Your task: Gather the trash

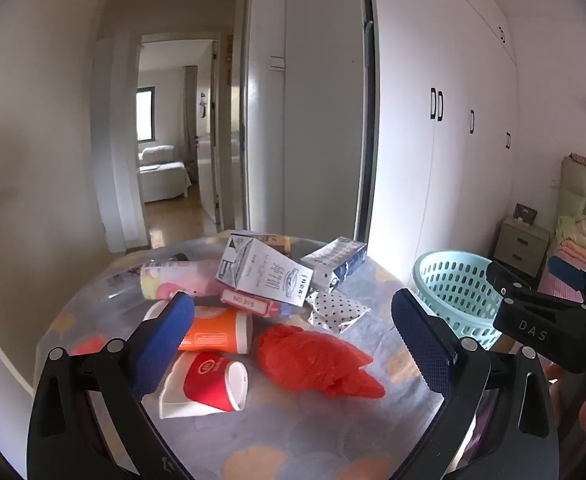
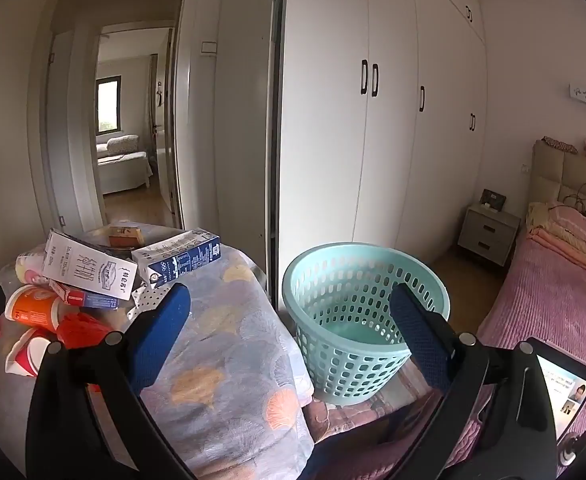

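A heap of trash lies on a cloth-covered table [image 1: 293, 432]: a crumpled red plastic bag [image 1: 313, 360], a red paper cup [image 1: 213, 380] on its side, an orange cup [image 1: 217, 330], a white milk carton [image 1: 261, 276], a blue-and-white carton [image 1: 335, 262], a pink bottle [image 1: 177, 280] and a dotted wrapper [image 1: 335, 308]. My left gripper [image 1: 293, 332] hovers open over the pile, nothing between its blue pads. My right gripper [image 2: 289, 320] is open too, to the right of the heap, in front of a turquoise perforated basket [image 2: 357, 320] on the floor. The cartons [image 2: 93, 268] and cups [image 2: 33, 312] show at the left of the right wrist view.
White wardrobe doors [image 2: 393, 140] stand behind the basket. A bed with a pink cover [image 2: 553, 300] and a nightstand [image 2: 487, 236] lie to the right. A tablet screen [image 2: 565, 388] sits near my right gripper. An open doorway [image 1: 173, 140] leads to another room.
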Demonstrator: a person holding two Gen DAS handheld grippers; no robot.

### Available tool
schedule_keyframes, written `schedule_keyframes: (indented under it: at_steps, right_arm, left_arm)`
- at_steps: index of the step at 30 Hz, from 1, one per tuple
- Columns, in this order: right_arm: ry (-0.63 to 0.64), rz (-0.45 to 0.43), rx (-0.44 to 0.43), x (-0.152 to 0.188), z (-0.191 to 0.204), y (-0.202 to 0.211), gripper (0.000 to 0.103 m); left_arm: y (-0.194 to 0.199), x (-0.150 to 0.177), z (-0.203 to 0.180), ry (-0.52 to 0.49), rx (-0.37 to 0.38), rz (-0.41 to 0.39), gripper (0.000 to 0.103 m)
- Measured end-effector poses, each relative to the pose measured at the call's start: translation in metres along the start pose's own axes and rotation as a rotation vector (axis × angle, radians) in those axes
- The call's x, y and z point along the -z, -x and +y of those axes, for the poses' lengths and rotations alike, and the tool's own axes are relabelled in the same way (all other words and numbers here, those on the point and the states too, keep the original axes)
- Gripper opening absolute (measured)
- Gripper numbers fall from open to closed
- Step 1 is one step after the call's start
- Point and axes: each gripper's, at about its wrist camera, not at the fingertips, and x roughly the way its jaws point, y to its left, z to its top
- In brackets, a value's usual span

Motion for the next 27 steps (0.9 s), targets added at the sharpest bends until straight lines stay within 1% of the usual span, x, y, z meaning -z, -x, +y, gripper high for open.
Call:
schedule_keyframes:
  at_steps: [4, 8, 27]
  right_arm:
    - [-0.004, 0.002, -0.004, -0.001, -0.002, 0.001, 0.095]
    - [-0.005, 0.002, -0.004, -0.002, -0.003, 0.001, 0.095]
    - [0.0, 0.02, -0.013, -0.001, -0.004, -0.004, 0.095]
  left_arm:
    - [0.001, -0.001, 0.0, 0.001, -0.004, -0.003, 0.096]
    - [0.0, -0.002, 0.001, 0.01, 0.019, 0.012, 0.096]
    - [-0.008, 0.002, 0.011, 0.04, 0.008, 0.037, 0.096]
